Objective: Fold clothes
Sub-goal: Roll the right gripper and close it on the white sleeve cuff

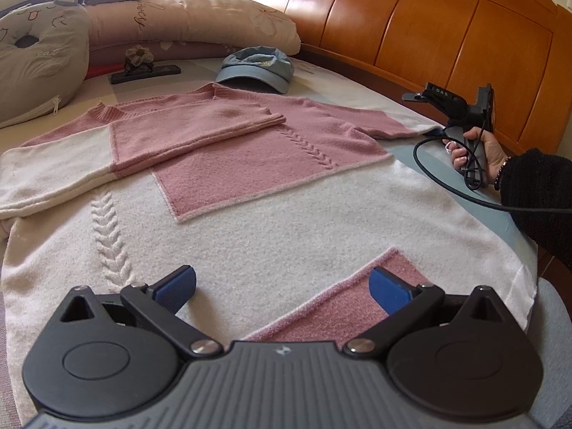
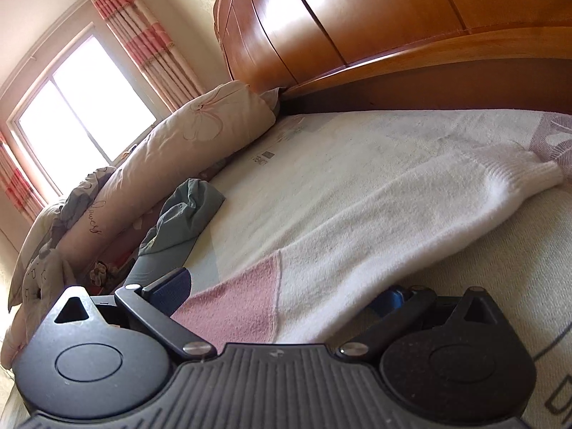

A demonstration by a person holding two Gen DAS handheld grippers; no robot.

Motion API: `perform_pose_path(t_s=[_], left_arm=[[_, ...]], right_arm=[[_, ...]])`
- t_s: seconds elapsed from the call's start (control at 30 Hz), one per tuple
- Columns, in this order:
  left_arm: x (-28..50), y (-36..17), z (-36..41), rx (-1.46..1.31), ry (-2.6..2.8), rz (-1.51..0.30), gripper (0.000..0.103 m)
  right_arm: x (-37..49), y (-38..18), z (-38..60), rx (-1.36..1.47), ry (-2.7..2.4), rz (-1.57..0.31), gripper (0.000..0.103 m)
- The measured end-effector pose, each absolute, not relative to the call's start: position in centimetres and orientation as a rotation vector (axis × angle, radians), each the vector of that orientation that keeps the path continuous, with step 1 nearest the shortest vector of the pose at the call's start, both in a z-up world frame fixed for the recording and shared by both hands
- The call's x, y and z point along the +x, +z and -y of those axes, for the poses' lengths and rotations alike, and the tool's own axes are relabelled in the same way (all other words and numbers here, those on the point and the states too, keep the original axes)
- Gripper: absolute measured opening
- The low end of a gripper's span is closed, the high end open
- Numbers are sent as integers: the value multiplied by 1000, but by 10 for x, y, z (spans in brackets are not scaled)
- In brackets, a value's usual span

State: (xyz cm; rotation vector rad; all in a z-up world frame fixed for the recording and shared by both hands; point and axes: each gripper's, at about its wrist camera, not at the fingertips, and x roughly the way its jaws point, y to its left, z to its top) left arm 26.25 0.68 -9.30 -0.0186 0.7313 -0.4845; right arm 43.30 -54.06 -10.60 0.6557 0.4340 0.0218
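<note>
A pink and white knit sweater [image 1: 271, 207] lies flat on the bed, its left sleeve [image 1: 178, 132] folded across the chest. My left gripper [image 1: 282, 287] is open just above the sweater's hem, holding nothing. My right gripper [image 2: 286, 296] is open with the right sleeve [image 2: 375, 228] lying between its jaws; the right pad [image 2: 389, 298] is partly hidden under the cloth. In the left wrist view the right gripper's body [image 1: 461, 107], held by a hand, sits at the right sleeve's end.
A blue cap [image 1: 255, 68] lies beyond the collar. Pillows [image 1: 186, 21] and a grey cushion [image 1: 35, 57] lie at the back left. A dark stand with a flower [image 1: 143, 66] is near them. The wooden headboard [image 1: 411, 28] runs along the right.
</note>
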Motion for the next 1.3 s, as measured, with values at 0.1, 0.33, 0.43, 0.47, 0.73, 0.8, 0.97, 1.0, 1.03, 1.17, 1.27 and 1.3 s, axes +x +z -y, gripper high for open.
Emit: perform_pose_path(t_s=[0.1, 0.33, 0.43, 0.47, 0.73, 0.8, 0.97, 1.0, 1.03, 1.17, 1.27, 1.3], left_arm=[[265, -95, -7, -18, -473, -732, 102], [264, -93, -9, -6, -469, -722, 102], [264, -91, -13, -7, -448, -712, 102], [263, -89, -14, -5, -443, -706, 102], [255, -78, -18, 39, -451, -673, 102], [253, -77, -19, 66, -465, -678, 102], [244, -73, -19, 143, -496, -669, 102], [242, -73, -20, 152, -517, -667, 102], [240, -72, -21, 159, -540, -663, 102], [230, -67, -26, 179, -615, -644, 102], [225, -62, -31, 198, -604, -623, 102], [224, -60, -33, 202, -601, -619, 102]], right_arm=[[444, -106, 542, 653, 13, -427, 103], [448, -100, 538, 645, 19, -416, 103], [447, -93, 531, 639, 31, -406, 103], [446, -89, 529, 640, 38, -398, 103], [447, -44, 498, 593, 110, -377, 103], [446, -34, 488, 587, 123, -382, 103], [444, -16, 465, 563, 135, -405, 103], [443, -12, 461, 561, 139, -407, 103], [443, -9, 456, 559, 143, -409, 103], [441, 0, 435, 554, 134, -423, 103], [442, 3, 421, 560, 139, -440, 103], [442, 5, 416, 562, 141, -444, 103]])
